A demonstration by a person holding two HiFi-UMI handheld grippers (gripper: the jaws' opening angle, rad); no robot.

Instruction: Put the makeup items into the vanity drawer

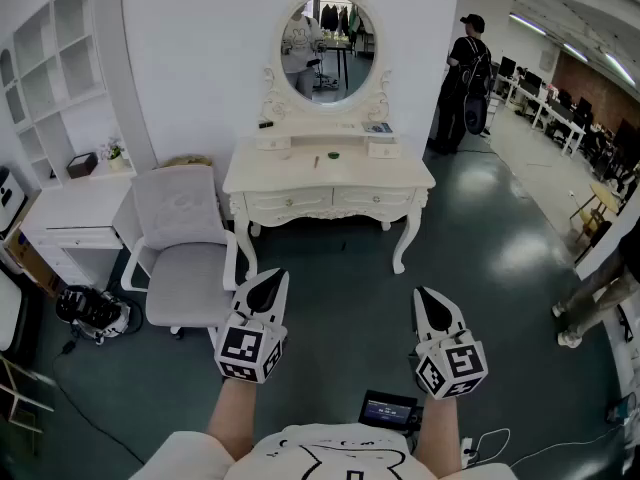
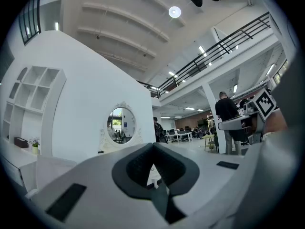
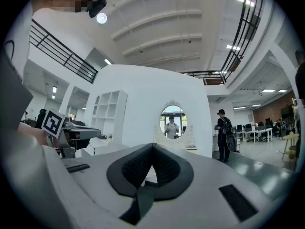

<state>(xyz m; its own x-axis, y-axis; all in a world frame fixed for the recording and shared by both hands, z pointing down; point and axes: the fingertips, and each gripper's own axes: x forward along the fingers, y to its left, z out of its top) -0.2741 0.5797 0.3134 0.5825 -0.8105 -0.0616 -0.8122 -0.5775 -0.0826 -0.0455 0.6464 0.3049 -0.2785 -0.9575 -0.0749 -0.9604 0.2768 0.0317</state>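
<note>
The dark green glossy floor fills most of the head view, and the cream-white carved vanity table stands against the white wall at its far side. The table's long axis runs left to right, and its two front drawers, both shut, face the person. A grey padded chair sits just beside the table's left end. Well short of the table, the left gripper and right gripper are held side by side, pointing towards it, each with its jaws clenched tip to tip on nothing. The makeup items lie on the tabletop below the oval mirror: a small green piece and a thin stick, which seems to lie front to back.
</note>
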